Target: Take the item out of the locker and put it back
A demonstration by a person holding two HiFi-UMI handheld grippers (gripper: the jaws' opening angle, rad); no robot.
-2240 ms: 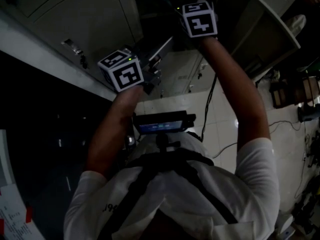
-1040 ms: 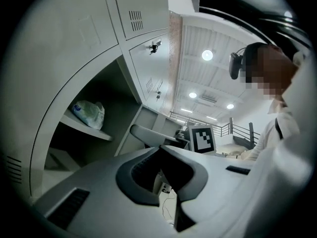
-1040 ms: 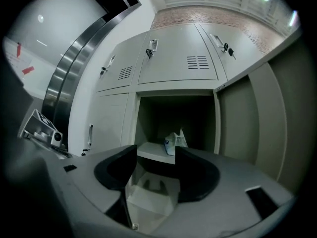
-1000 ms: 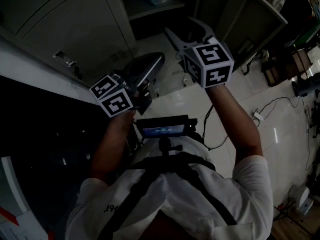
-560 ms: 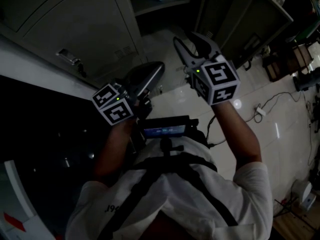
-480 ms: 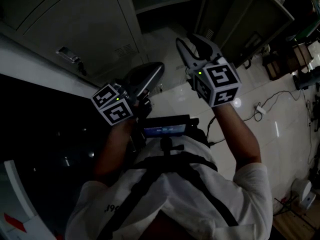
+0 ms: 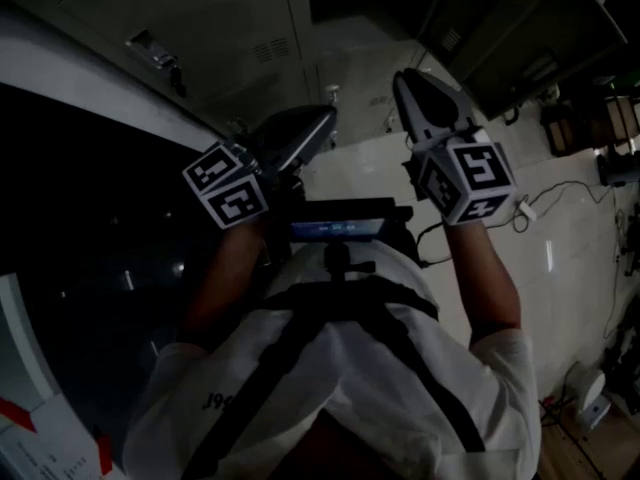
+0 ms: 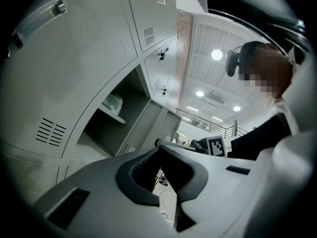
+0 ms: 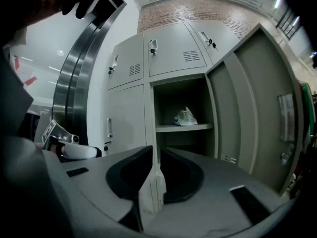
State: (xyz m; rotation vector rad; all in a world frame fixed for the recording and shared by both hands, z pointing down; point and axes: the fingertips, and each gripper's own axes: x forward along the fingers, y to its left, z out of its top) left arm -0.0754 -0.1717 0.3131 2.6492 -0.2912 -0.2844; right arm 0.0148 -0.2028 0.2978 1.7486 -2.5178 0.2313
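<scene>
Jaws of right gripper (image 9: 154, 151) just closing — a thin slit, empty; left gripper (image 8: 159, 146) jaws together, empty.

We identify this as a locker area in a large workshop-type hall. The indicators are a bank of grey steel lockers (image 9: 168, 58) with vent slots and latches below a brick wall (image 9: 193, 9), recessed ceiling lights (image 8: 216, 54), and an upper-level railing (image 8: 206, 120). The tiled floor (image 7: 560, 268) carries loose cables (image 7: 560, 196).
</scene>
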